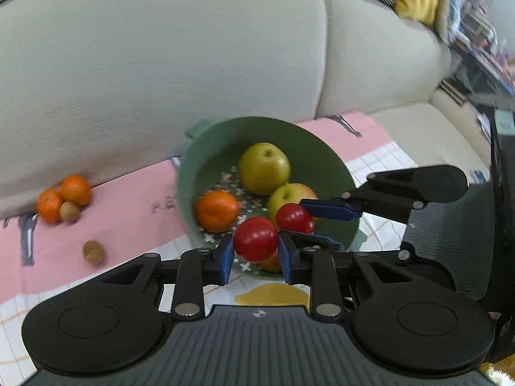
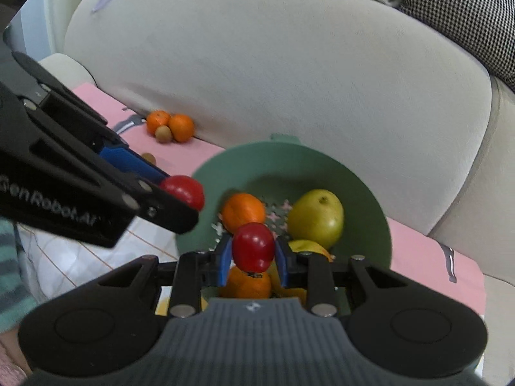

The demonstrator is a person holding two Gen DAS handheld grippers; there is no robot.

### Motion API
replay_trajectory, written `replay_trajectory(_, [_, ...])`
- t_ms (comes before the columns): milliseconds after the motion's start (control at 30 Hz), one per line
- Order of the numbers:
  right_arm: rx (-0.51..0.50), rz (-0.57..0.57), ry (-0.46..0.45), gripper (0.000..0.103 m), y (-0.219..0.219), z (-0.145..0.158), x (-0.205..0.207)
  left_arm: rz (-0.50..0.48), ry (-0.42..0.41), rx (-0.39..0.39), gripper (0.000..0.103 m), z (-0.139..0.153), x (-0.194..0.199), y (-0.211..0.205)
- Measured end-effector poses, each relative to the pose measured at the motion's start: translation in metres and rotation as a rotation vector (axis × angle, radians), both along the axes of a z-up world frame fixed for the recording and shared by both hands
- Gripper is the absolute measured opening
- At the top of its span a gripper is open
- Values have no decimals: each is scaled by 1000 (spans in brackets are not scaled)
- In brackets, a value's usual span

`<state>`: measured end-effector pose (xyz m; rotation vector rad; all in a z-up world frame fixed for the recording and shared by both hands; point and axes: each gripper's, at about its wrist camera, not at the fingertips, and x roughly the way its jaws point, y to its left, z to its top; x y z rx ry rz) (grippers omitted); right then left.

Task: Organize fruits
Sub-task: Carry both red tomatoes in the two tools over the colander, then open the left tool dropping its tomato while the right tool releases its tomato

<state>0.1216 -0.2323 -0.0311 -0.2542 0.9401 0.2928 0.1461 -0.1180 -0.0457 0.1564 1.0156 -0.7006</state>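
A pale, coarse-woven sofa back (image 1: 161,64) rises behind a pink mat (image 1: 128,218) on the desk. The left tongs (image 1: 256,251) grip a glossy round red fruit (image 1: 256,239) between blue pads, above the near rim of a green plastic colander (image 1: 206,148). The right tongs (image 2: 252,257) clamp a second red fruit (image 2: 253,246) over the same colander, which holds a pear (image 1: 264,167), an apple (image 1: 289,196) and a dimpled orange (image 1: 217,210). Two more oranges (image 1: 62,197) and fuzzy brown kiwis (image 1: 94,252) lie on the mat.
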Motion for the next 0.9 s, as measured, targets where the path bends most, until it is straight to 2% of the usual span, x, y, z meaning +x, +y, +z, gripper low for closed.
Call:
replay_trajectory(200, [-23, 46, 38, 25, -5, -10, 9, -64, 19, 69, 33, -12, 5, -27])
replay_trajectory(500, [-23, 81, 63, 25, -13, -22, 18, -88, 49, 178, 33, -34, 14, -43])
replay_trajectory(733, [-54, 146, 65, 25, -7, -27, 18, -102, 65, 224, 33, -43, 18, -42])
replay_trajectory(900, [-45, 142, 72, 25, -6, -26, 17, -101, 62, 237, 33, -44, 20, -44])
